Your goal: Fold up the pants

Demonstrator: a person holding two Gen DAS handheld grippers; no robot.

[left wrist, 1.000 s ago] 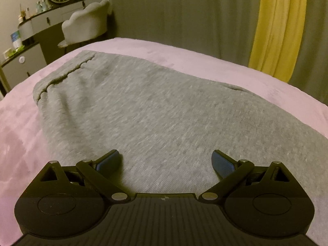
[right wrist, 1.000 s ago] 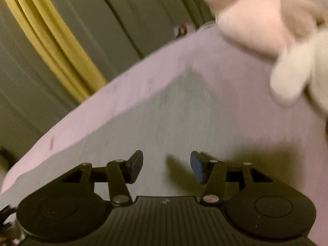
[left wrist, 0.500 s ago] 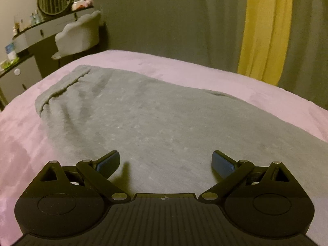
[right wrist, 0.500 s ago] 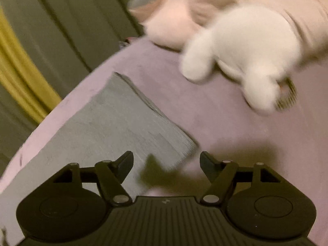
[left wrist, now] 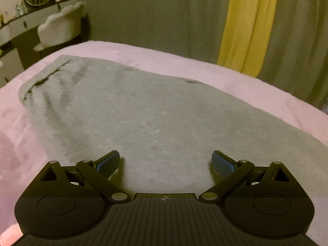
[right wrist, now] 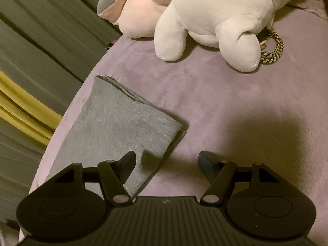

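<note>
Grey knit pants [left wrist: 143,110] lie flat across a bed covered in a mauve plush blanket [left wrist: 256,94]; their near portion is cut off behind the black body of the left gripper [left wrist: 165,162], and the lower end runs out of the left wrist view at right. The waistband [left wrist: 44,78], gathered and creased, sits at far left near the bed's edge. The left gripper's jaws stand spread wide over the cloth with nothing between them.

In the right wrist view, the stacked leg hems [right wrist: 131,94] end on the blanket, layers visible along the cut edge. The right gripper [right wrist: 166,161] hovers at the hem's near corner, its jaws spread, having just been opening then easing in slightly; only bare blanket and shadow lie between them, the left finger over the cloth's edge.

A white and pink plush toy [right wrist: 205,14], cropped by the frame, lies well beyond the hems, a braided cord [right wrist: 272,49] partly hidden behind it. Open blanket separates the two. Grey curtains with a yellow panel [left wrist: 248,24] hang behind the bed's far edge.
</note>
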